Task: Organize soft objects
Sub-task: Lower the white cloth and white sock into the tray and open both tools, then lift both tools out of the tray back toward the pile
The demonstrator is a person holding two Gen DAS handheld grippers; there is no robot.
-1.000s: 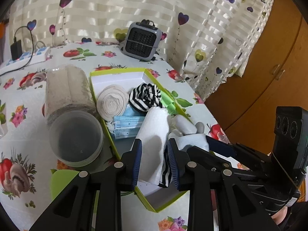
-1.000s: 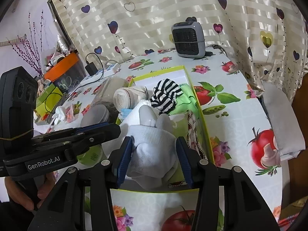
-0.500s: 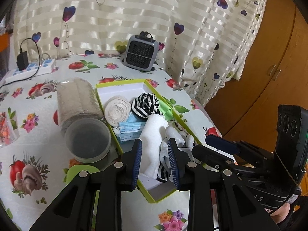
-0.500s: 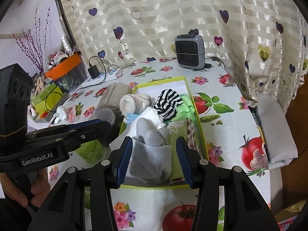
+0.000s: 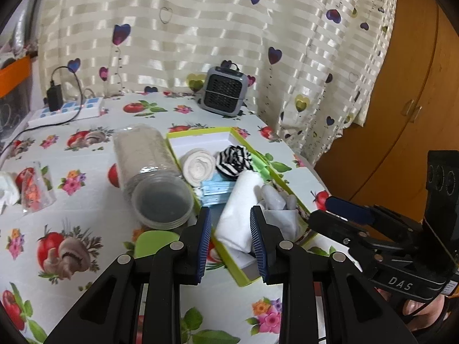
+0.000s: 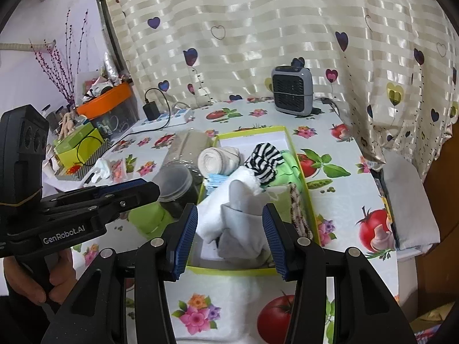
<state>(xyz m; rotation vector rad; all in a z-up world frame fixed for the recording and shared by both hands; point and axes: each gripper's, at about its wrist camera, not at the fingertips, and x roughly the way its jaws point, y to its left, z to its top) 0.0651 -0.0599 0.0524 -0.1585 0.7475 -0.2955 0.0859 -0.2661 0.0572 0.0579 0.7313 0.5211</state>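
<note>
A lime-green shallow box (image 5: pixel 239 279) (image 6: pixel 229 271) on the flowered tablecloth holds soft things: a beige cloth roll (image 5: pixel 198 167) (image 6: pixel 218 157), a black-and-white striped piece (image 5: pixel 233 162) (image 6: pixel 265 160), blue face masks (image 5: pixel 213 193), a white folded cloth (image 5: pixel 238 218) (image 6: pixel 215 218) and a grey sock (image 6: pixel 243 229) (image 5: pixel 275 200). My left gripper (image 5: pixel 231 240) is open and empty, above the box's near end. My right gripper (image 6: pixel 231 238) is open and empty, drawn back from the sock.
A clear plastic jar (image 5: pixel 152 177) (image 6: pixel 175 180) lies on its side left of the box, a green lid (image 5: pixel 155 242) before it. A grey fan heater (image 5: pixel 225 91) and a power strip (image 5: pixel 66 111) stand at the back. A folded white cloth (image 6: pixel 407 200) lies on the right edge.
Both grippers have pulled back and up from the box. The right one has let go of the grey sock, which now rests in the box; the left one has opened wider.
</note>
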